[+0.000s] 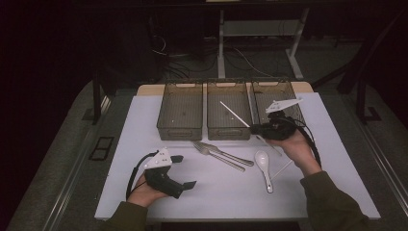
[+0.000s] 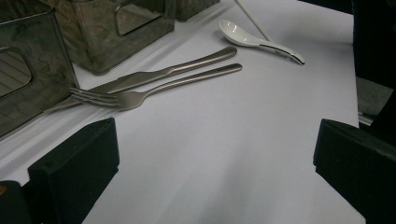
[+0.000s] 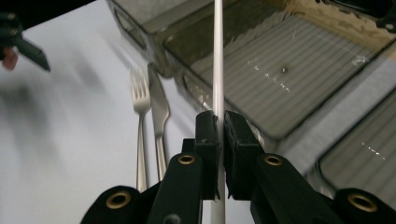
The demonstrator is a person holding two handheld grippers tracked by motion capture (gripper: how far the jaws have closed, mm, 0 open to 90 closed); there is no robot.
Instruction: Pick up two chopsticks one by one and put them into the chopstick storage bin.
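Right gripper (image 3: 218, 135) fingers pinch a white chopstick (image 3: 217, 56) above the middle bin (image 1: 226, 126), prob. its target; lower tip-first, keep it level. Left gripper (image 1: 182, 170) fingers wide, resting on tabletop (image 1: 216, 192).

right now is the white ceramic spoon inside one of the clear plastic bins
No, the white ceramic spoon lies on the white table, in front of the clear plastic bins.

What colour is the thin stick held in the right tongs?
White: the thin straight stick clamped in the right tongs shows best in the right gripper view.
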